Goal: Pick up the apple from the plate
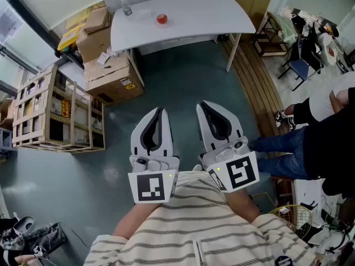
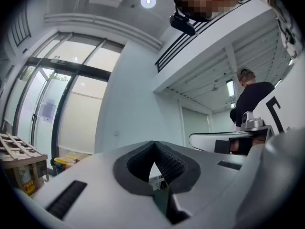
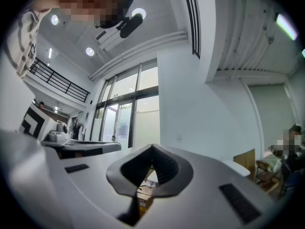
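Your left gripper (image 1: 160, 111) and right gripper (image 1: 203, 104) both closed, empty, apple (image 1: 161, 19) far off on table (image 1: 211, 13), axis too small to read.

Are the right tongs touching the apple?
Apart. Head view shows the right tongs over open floor, well short of the apple on the table.

Grey-green floor (image 1: 183, 82), white table (image 1: 199, 15) by the far wall, cardboard boxes (image 1: 111, 76), wooden crate (image 1: 55, 112), tall windows (image 3: 128, 113).

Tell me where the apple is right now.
Head view, top centre: the apple sits on the white table across the floor, just right of a small bottle.
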